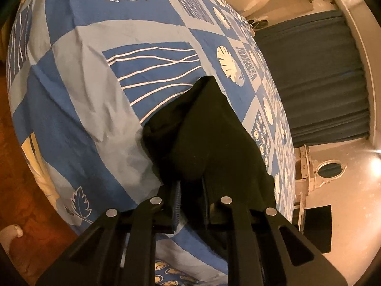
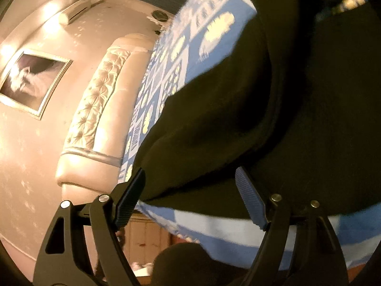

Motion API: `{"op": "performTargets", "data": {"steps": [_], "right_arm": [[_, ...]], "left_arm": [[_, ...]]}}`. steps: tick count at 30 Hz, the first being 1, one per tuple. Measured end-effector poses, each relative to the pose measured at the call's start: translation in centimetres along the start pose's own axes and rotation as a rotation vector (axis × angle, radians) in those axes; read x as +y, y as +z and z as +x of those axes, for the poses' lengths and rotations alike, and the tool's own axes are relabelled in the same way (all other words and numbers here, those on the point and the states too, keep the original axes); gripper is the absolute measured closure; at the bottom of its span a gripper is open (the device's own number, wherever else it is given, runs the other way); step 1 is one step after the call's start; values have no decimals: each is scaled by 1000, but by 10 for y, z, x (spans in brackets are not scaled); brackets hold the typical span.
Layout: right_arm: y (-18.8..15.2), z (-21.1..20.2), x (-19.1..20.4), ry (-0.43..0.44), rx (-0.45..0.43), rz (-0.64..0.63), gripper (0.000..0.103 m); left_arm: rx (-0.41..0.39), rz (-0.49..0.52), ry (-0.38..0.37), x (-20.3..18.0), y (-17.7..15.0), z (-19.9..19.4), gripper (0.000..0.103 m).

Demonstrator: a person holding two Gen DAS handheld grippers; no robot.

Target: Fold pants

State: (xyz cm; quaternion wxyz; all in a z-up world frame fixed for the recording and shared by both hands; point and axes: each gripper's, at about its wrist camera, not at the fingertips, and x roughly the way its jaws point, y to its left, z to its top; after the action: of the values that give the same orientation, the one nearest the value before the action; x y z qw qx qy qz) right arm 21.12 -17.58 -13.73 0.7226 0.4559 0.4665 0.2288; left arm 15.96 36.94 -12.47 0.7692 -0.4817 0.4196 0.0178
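Black pants lie bunched on a blue patterned bedspread near the bed's edge. In the left wrist view my left gripper is shut on a fold of the pants, and dark cloth covers its fingertips. In the right wrist view the pants fill the upper right as a thick dark heap over the bedspread. My right gripper is open wide, with the near edge of the pants lying between its fingers; its pads do not press on the cloth.
A tufted headboard and a framed picture stand at the bed's far end. A blue curtain, a white mirror stand and a black box are beyond the bed. Wooden floor lies beside it.
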Motion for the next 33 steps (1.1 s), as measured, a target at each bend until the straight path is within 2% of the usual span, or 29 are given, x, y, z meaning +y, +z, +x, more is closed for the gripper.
{"op": "performTargets", "data": {"steps": [2, 6, 8, 10, 12, 13, 20, 27, 29, 32, 33], "right_arm": [[-3, 7, -4, 21, 6, 28, 25], [0, 16, -6, 27, -58, 47, 26], [1, 20, -7, 19, -70, 51, 39], [3, 27, -13, 3, -61, 64, 73], [2, 30, -19, 18, -65, 103, 90], [0, 29, -21, 30, -72, 117, 91], [-23, 14, 1, 74, -77, 59, 93], [-36, 16, -31, 28, -20, 155, 93], [-34, 14, -26, 9, -17, 138, 87], [-31, 1, -18, -10, -15, 79, 62], [-28, -7, -14, -16, -26, 65, 50]], "left_arm": [[1, -7, -2, 0, 2, 0, 88], [8, -12, 3, 0, 5, 1, 88], [10, -15, 2, 0, 5, 1, 88], [10, -19, 2, 1, 6, 1, 88], [5, -26, -2, 1, 6, 0, 88], [2, -30, -5, 1, 7, 0, 88], [-28, -37, -23, -2, 20, -6, 88], [-11, -42, -7, 12, 21, 5, 88], [-7, -41, -26, 17, 20, 6, 88], [-13, -52, -82, 21, 18, -1, 85], [-16, -46, -86, 21, 17, -5, 84]]}}
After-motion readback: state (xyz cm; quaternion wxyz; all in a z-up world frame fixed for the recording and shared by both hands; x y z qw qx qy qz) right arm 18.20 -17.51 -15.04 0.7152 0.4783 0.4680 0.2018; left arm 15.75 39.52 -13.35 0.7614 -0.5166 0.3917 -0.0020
